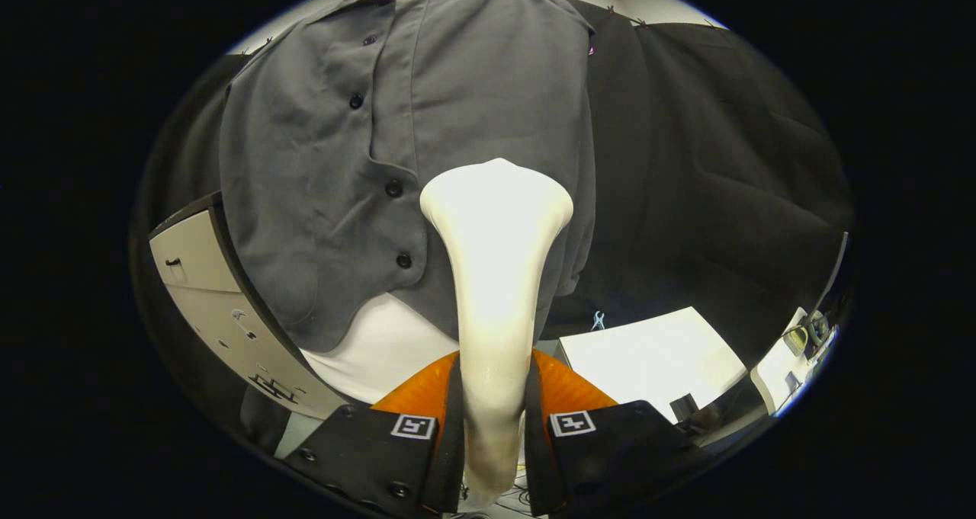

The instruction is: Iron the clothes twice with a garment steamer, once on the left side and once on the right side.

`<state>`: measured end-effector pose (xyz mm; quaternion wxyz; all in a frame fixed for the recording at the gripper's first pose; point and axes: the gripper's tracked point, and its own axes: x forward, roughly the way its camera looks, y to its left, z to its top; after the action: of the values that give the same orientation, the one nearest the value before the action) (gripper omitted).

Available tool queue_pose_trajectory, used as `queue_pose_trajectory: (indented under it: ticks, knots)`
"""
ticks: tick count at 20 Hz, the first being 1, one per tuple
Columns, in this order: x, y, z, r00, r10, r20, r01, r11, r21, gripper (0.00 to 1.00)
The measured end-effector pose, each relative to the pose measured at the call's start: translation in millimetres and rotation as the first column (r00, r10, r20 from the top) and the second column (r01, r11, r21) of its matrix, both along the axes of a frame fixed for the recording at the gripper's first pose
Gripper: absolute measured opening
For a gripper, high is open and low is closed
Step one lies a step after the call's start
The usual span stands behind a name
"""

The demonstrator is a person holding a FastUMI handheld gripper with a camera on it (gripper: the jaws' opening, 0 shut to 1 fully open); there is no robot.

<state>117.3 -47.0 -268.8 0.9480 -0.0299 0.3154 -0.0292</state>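
In the gripper view, our claw (494, 412) is clamped on the steamer (496, 275) by its slim neck; we judge it rigid, light and smooth, so grip low. Its head sits against the soft, limp shirt (473, 123) hanging ahead. We read no writing.

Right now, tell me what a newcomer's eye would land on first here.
First the cream garment steamer, clamped between the gripper's fingers, its wide head rising just ahead of them against the clothing. Behind it hangs a grey button-up shirt, its dark buttons running down just left of the steamer head. A white table sits low to the right, beyond the fingers.
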Motion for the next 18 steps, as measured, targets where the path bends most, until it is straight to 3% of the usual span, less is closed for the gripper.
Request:
queue_pose_trajectory:
  ticks: [6,13,18]
  knots:
    - [-16.4,18.5,76.0,0.988,0.024,0.153,-0.024,1.0,0.0,0.41]
    - [-50.7,57.2,194.9,0.943,0.075,0.325,-0.079,0.997,-0.001,0.41]
    - [-86.4,79.3,251.3,0.913,0.101,0.395,-0.104,0.994,-0.014,0.41]
